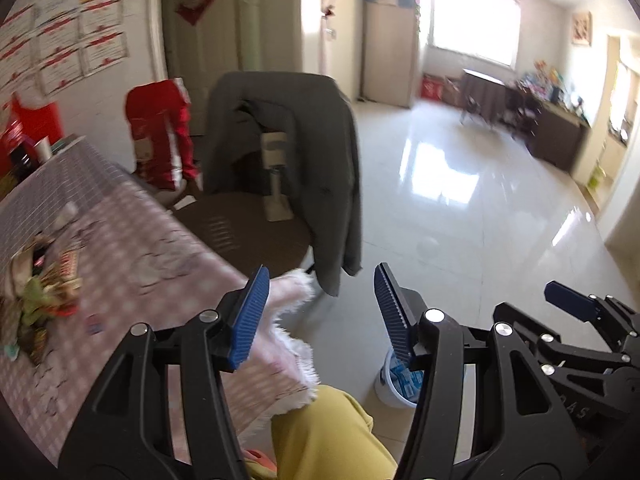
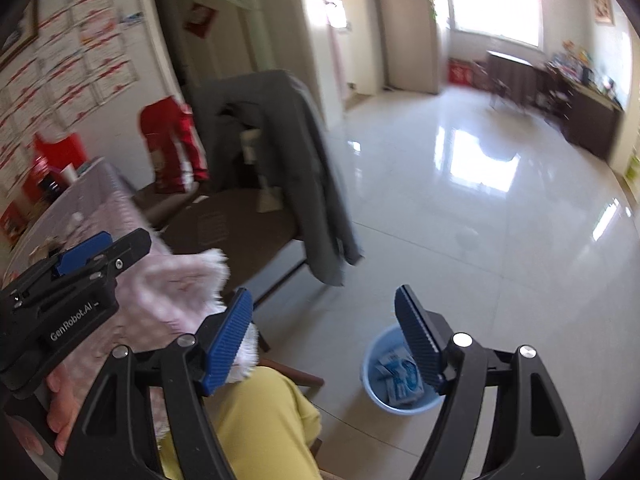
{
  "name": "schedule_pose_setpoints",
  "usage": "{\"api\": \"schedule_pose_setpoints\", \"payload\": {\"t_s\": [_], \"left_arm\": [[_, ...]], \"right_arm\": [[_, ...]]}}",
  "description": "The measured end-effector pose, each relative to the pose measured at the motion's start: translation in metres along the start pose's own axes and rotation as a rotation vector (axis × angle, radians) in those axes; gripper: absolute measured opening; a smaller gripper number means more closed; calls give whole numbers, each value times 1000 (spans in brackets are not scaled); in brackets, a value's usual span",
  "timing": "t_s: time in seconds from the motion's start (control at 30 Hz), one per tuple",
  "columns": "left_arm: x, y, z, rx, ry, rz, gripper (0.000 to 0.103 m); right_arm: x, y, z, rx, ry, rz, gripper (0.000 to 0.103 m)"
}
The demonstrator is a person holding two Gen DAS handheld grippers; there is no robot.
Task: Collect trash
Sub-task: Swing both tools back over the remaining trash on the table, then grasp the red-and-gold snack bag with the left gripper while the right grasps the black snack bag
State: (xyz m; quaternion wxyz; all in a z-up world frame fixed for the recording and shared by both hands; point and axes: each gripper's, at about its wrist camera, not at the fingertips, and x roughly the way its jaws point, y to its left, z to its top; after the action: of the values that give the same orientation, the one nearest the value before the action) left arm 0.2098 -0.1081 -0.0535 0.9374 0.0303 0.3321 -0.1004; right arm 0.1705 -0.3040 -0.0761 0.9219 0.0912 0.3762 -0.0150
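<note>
My left gripper (image 1: 320,316) is open and empty, held over the table's near corner and the floor. My right gripper (image 2: 324,340) is open and empty, held above the floor by a light blue bin (image 2: 400,380) that holds blue-and-white wrappers. The bin also shows in the left wrist view (image 1: 394,384), partly hidden by a finger. A heap of crumpled wrappers and scraps (image 1: 36,292) lies on the pink checked tablecloth (image 1: 132,248) at the left. The right gripper shows at the right edge of the left wrist view (image 1: 576,308); the left gripper shows in the right wrist view (image 2: 80,256).
A chair draped with a grey jacket (image 1: 288,168) stands past the table corner, a second chair with a red jacket (image 1: 160,136) behind it. Cups and red boxes (image 1: 32,148) sit at the table's far end. The person's yellow-clad leg (image 1: 320,432) is below the grippers. Glossy tiled floor (image 1: 480,220) stretches right.
</note>
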Motion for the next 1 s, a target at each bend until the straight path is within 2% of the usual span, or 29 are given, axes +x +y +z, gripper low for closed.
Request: {"api": "schedule_pose_setpoints", "payload": {"t_s": [0.33,0.47,0.53,0.83,1.0], "left_arm": [[-57,80,-10,-116,-79,141,60],[-75,118,-20,-164,-90,218,70],[-86,138,-28,-188,-94,274,71],[-120,218,-68,-326,-57,425,78],[-134,266,-92,-442,-17,505,87]], "right_arm": [[-6,98,5,-168,-8,162,74],[-6,140,3,-224,7,230,76],[-5,159,1,-256,17,264,77],[10,258,-20,-425,120,417,79],[24,314,-33,-534,174,469,79]]}}
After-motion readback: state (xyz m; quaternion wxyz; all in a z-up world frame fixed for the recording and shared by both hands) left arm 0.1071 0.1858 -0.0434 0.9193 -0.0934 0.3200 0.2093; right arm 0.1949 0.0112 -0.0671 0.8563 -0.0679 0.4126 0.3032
